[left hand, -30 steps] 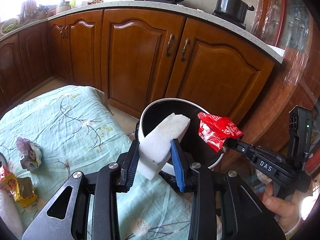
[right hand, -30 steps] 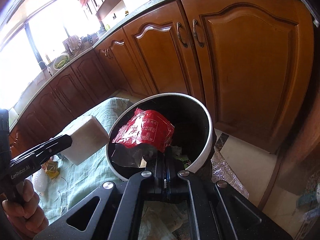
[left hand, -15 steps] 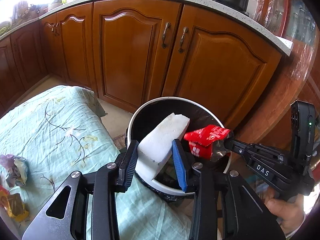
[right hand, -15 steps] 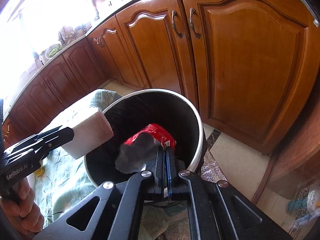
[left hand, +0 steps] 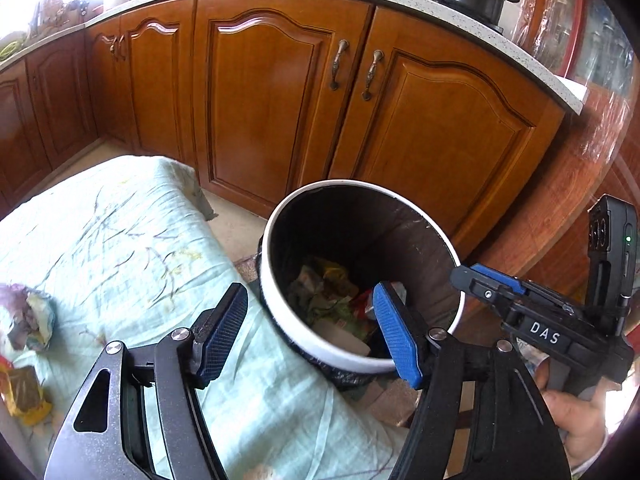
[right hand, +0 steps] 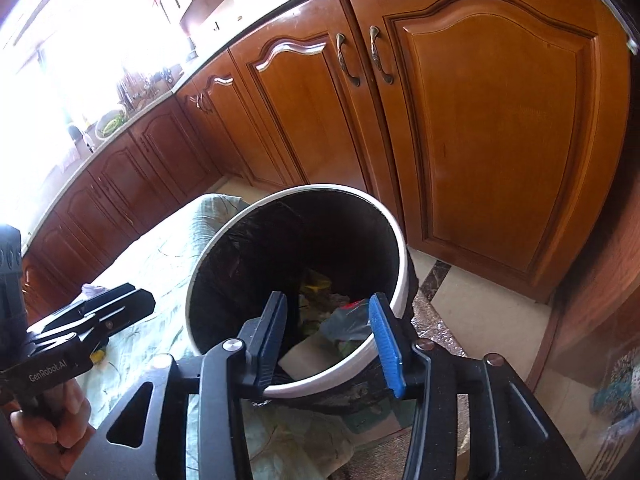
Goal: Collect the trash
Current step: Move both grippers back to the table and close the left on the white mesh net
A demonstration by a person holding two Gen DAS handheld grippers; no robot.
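From my left wrist camera, my left gripper (left hand: 308, 334) tilts downward over the near rim of the white trash bin (left hand: 280, 312); its jaws are opening, with nothing between them. Through the gap I see the bin's black liner and the trash inside: a white foam block (left hand: 342, 334) lying at the bottom against the near wall, beside a red wrapper (left hand: 362, 302) and greenish and yellow scraps. My right gripper (left hand: 486, 282) reaches in from the right, just past the bin's rim, with my right hand (left hand: 576, 420) on its handle. This view alone shows the trash still on the pale green floral cloth (left hand: 132, 248) at far left: a crumpled wrapper (left hand: 30, 322) and a yellow packet (left hand: 24, 390).

From my right wrist camera, my right gripper (right hand: 330, 338) also slopes down at the bin (right hand: 396, 288), its jaws opening and empty. Between them I see a crumpled red and silver wrapper (right hand: 348, 320) lying on the heap, with the foam block (right hand: 308, 356) below it. My left gripper (right hand: 108, 308) lies at left over the cloth (right hand: 160, 256), my left hand (right hand: 52, 428) gripping it. Only here do the floor tiles (right hand: 472, 312) right of the bin show.
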